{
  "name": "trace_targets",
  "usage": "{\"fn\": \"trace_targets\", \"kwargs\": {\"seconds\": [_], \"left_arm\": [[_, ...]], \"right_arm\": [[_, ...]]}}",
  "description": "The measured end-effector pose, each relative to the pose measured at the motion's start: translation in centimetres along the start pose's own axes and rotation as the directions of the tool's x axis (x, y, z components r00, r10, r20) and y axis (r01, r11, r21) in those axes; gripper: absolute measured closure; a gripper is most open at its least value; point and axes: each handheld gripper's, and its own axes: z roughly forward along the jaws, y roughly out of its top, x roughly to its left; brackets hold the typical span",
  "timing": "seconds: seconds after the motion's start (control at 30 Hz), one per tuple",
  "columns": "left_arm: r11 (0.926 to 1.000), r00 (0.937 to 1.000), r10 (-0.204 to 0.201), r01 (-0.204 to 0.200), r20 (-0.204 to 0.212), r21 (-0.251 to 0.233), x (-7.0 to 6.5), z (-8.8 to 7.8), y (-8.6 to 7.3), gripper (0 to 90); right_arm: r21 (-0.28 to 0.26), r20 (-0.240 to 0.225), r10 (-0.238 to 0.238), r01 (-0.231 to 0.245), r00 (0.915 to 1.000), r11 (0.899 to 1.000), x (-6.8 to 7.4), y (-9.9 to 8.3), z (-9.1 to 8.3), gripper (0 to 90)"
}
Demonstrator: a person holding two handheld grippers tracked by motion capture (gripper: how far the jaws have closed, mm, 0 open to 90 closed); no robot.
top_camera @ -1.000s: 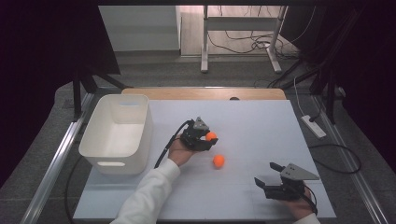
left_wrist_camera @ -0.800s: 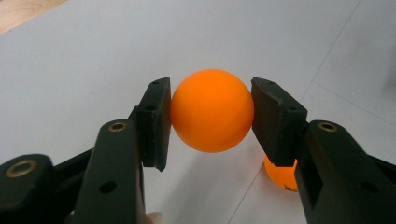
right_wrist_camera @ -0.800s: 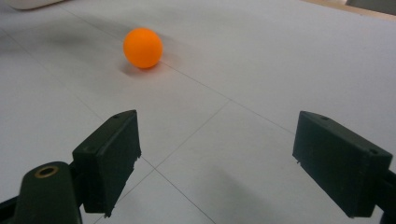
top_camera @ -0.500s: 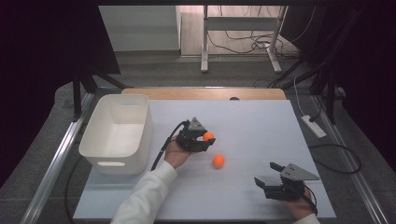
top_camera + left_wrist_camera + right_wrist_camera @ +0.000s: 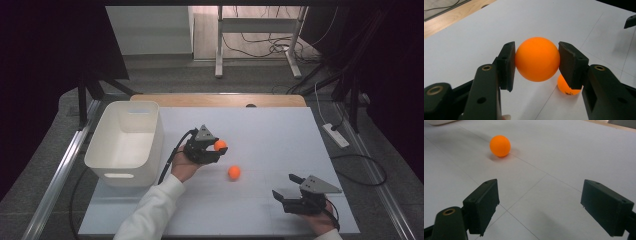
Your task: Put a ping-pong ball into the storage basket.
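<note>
My left gripper (image 5: 216, 149) is shut on an orange ball (image 5: 220, 145) and holds it a little above the white table (image 5: 280, 135). In the left gripper view that held ball (image 5: 537, 59) sits squeezed between both black pads (image 5: 507, 65). A second orange ball (image 5: 234, 172) lies on the table just right of and nearer than the left gripper; the same loose ball (image 5: 566, 87) peeks out below the held one and the loose ball (image 5: 500, 145) lies ahead to the left in the right gripper view. My right gripper (image 5: 286, 192) rests open at the near right, its fingers (image 5: 482, 203) empty.
A white rectangular bin (image 5: 126, 141), empty inside, stands at the table's left side. A wooden strip (image 5: 220, 100) runs along the far edge. A power strip (image 5: 336, 135) and cables lie off the right edge. Metal frame rails (image 5: 60, 172) border the left.
The left gripper has lifted slightly and drifted left toward the bin with the ball in it. The loose ball and the right gripper have stayed where they were.
</note>
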Motion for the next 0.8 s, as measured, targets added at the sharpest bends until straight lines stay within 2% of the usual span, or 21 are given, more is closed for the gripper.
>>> {"fn": "trace_targets", "kwargs": {"seconds": [0.8], "left_arm": [[0.9986,1.0000,-0.006,0.006,-0.002,-0.052,-0.1,-2.8,0.2,50.0]], "right_arm": [[-0.005,0.004,0.007,-0.007,1.0000,1.000,-0.1,0.0,-0.1,14.9]]}}
